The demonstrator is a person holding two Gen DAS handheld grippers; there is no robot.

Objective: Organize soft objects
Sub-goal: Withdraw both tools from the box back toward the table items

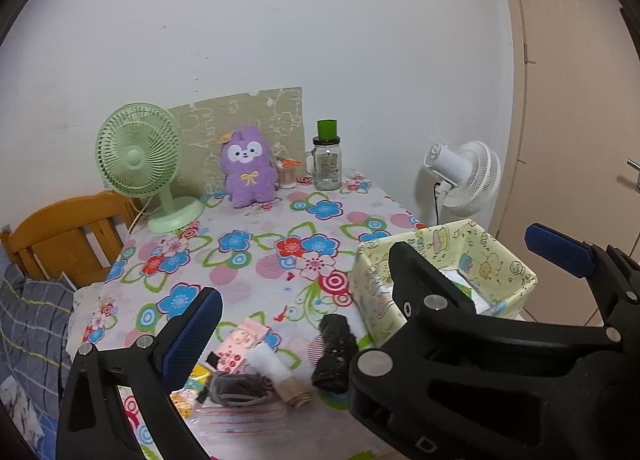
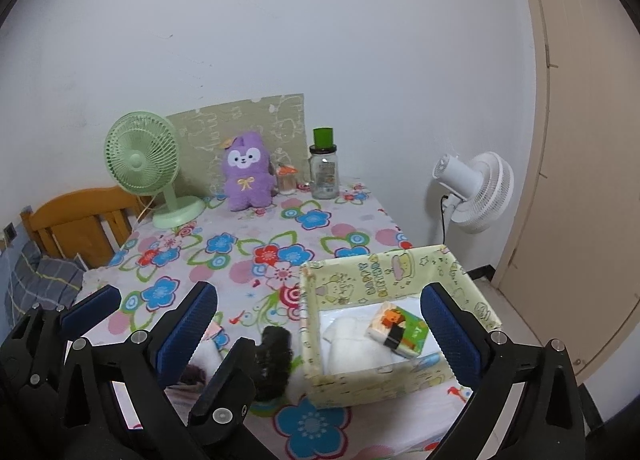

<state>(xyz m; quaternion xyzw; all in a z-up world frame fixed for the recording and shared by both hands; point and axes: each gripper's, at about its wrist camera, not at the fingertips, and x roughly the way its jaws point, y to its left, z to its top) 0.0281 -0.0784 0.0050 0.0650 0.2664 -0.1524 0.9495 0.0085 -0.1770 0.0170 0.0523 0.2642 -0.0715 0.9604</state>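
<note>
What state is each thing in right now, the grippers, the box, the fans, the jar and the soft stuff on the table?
Left gripper: open, empty.
Right gripper: open, empty.
Box: open-topped, upright, holding a white cloth and a tissue pack.
Green fan: upright; spinning or not, cannot tell.
White fan: upright, facing away.
Jar: upright, lid on.
Plush: sitting upright.
Black roll: lying outside the box.

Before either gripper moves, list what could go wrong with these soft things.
1. The box sits near the table's right edge; a nudge may tip it off.
2. The black bundle lies beside the box wall, so the wide-open left gripper may catch the wall.
3. The small items touch; grabbing one may drag others.
</note>
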